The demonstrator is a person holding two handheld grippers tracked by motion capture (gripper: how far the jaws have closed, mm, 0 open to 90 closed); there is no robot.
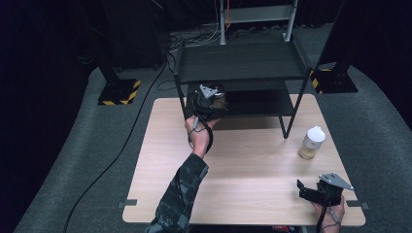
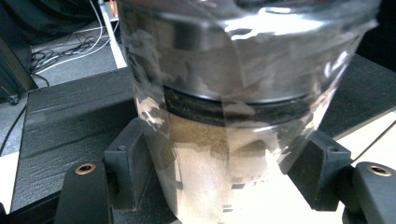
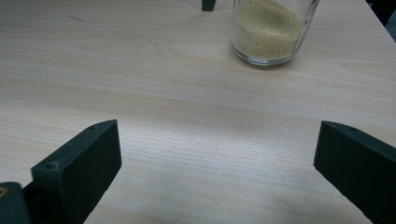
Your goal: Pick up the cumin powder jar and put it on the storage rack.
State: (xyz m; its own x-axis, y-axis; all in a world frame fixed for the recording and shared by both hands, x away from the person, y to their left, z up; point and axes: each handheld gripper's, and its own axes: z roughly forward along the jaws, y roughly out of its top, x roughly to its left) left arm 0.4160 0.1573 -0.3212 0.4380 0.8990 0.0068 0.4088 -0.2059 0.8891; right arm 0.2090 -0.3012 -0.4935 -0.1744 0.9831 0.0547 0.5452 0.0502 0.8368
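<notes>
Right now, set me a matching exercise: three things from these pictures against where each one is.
Things:
1. held jar
2. white-lidded jar
3. right gripper

Places:
A. near corner of the table, jaws open
B. standing on the table beside the shelf's leg
C. clamped in the left gripper at the black shelf

Pairs: 1-C, 2-B, 3-A

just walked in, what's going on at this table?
A person works two handheld grippers. The left gripper is clamped on a clear glass jar of brownish powder, holding it at the lower shelf of the black metal rack. The right gripper rests open near the edge of the light wooden table. A second clear jar of yellowish grains with a white lid stands beside the rack.
</notes>
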